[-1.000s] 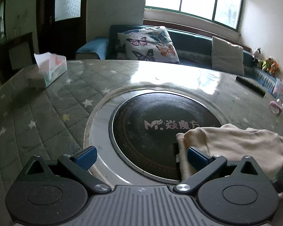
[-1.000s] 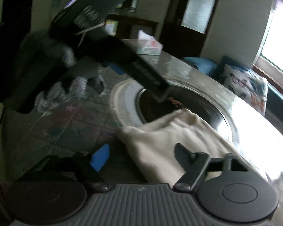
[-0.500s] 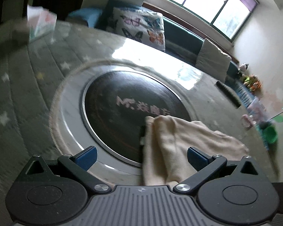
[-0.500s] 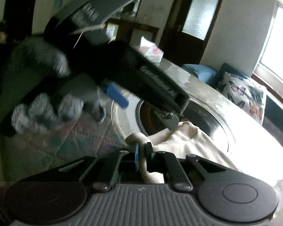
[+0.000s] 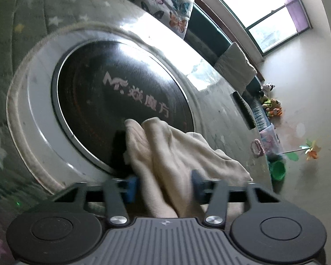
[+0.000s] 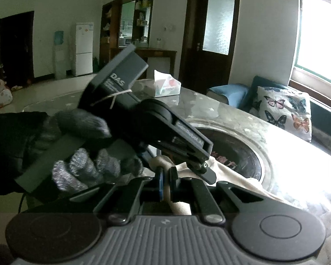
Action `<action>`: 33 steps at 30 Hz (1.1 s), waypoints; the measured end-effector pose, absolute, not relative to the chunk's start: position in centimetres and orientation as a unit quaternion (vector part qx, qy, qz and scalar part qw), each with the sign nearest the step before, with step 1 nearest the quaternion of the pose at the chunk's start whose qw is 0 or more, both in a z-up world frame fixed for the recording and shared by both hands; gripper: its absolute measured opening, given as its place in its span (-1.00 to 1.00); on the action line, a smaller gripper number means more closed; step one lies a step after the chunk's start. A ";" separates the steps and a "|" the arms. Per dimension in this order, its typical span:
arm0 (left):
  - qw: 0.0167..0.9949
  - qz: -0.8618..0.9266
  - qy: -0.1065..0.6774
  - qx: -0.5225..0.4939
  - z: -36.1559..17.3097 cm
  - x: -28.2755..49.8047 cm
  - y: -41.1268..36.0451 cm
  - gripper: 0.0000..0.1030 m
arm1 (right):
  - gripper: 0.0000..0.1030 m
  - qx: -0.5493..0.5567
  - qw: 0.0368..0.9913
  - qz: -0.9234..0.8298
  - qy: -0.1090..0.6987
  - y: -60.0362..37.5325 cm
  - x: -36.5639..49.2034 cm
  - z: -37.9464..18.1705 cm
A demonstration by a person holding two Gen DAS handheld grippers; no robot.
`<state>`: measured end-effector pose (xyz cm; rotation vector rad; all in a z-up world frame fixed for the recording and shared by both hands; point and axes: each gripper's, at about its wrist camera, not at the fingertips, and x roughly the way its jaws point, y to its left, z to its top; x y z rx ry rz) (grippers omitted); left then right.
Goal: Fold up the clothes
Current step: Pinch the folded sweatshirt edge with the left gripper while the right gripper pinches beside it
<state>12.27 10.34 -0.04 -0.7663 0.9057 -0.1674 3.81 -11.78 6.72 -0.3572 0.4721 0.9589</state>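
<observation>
A cream cloth lies bunched on the round table, partly over the black hotplate. My left gripper tilts down over its near end. Its jaws are closing with a thick fold of the cloth between the blue pads, which do not clearly press it. In the right wrist view the cream cloth runs toward the hotplate. My right gripper is shut on a pinched fold at the cloth's edge. Just beyond it a gloved hand holds the left gripper over the same end of the cloth.
The table has a quilted star-pattern cover and a white ring around the hotplate. A tissue box stands at the far side, a black remote near the right edge. A sofa with a butterfly pillow lies behind.
The left gripper rolled and dipped onto the cloth, and its jaws narrowed around a fold. The right gripper shut on the cloth's edge and lifted it a little.
</observation>
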 end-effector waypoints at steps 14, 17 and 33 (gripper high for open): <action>0.832 -0.074 0.430 -0.344 -0.4 12.5 10.3 -0.54 | -0.83 -0.100 0.888 0.344 0.288 -19.0 8.9 5.2; 0.833 -0.072 0.430 -0.341 -0.3 12.5 10.2 -0.54 | -0.83 -0.076 0.900 0.300 0.308 -21.3 11.4 4.4; 0.841 -0.064 0.431 -0.319 -0.2 12.8 9.8 -0.54 | -0.30 0.039 0.918 0.199 0.342 -29.5 15.3 2.3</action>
